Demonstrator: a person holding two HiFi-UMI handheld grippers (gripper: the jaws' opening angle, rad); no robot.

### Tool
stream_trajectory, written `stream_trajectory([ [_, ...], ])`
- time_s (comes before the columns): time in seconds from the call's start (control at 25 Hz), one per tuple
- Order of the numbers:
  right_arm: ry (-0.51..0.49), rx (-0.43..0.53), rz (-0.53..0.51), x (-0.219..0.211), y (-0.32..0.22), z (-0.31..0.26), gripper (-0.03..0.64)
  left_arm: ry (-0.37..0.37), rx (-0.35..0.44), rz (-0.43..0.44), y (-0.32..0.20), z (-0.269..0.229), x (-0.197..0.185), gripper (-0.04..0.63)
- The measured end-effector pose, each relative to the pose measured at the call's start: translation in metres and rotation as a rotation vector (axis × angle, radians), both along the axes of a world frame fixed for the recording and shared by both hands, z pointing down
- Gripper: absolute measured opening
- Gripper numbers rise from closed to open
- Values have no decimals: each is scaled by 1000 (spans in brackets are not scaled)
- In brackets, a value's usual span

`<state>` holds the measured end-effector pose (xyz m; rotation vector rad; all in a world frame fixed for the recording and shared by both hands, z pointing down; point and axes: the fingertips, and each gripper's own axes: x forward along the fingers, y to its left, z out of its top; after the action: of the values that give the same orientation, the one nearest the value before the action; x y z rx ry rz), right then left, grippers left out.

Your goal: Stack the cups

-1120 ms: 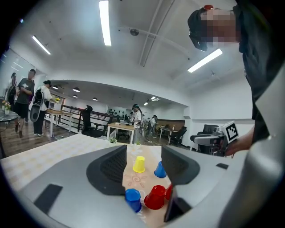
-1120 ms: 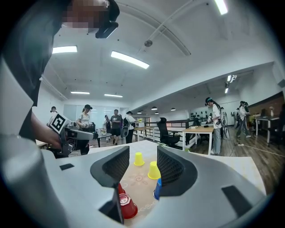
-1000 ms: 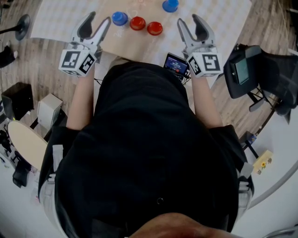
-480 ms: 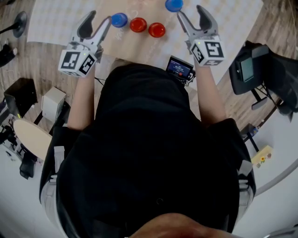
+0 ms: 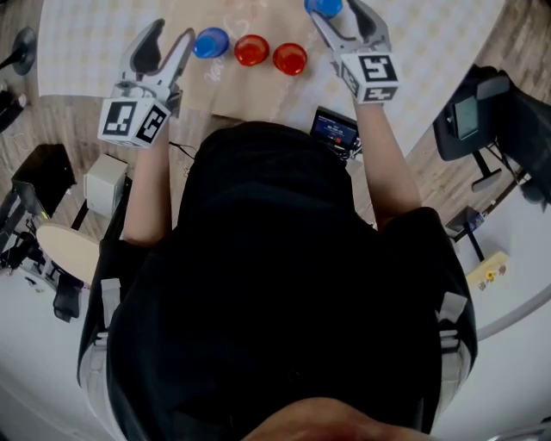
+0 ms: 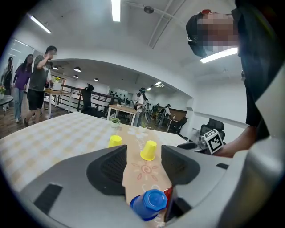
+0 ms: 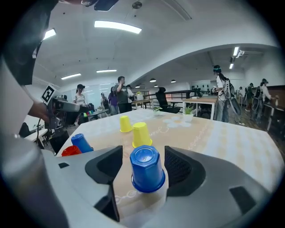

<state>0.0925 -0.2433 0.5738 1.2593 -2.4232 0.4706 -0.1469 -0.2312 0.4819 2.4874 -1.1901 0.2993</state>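
Right gripper (image 5: 337, 10) freshly wider, astride blue cup (image 7: 147, 171)

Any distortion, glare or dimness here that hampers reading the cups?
Head view: dim, the dark shirt fills most of it, red cups squeezed near the top edge. Left gripper view: heavy fisheye, black corners, glaring ceiling light. Right gripper view: same fisheye; the blue cup is crisp.
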Motion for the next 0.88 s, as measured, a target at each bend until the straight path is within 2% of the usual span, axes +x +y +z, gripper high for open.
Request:
stream_trajectory([
  [0.24, 31, -7, 2, -2, -6, 13, 259, 4, -27, 12, -7, 12, 3, 239],
  [0.32, 42, 3, 3, -1, -6, 12, 236, 6, -20, 17, -7, 10, 5, 239],
  [0.48, 47, 32, 0, -2, -7, 0, 235, 12, 0, 14, -5, 4, 3, 239],
  [0.64, 41, 95, -7, -5, -2, -33, 235, 26, 47, 0, 2, -16, 1, 239],
  [0.88, 33, 215, -33, -12, 28, -107, 234, 53, 161, 0, 28, -58, 2, 239],
])
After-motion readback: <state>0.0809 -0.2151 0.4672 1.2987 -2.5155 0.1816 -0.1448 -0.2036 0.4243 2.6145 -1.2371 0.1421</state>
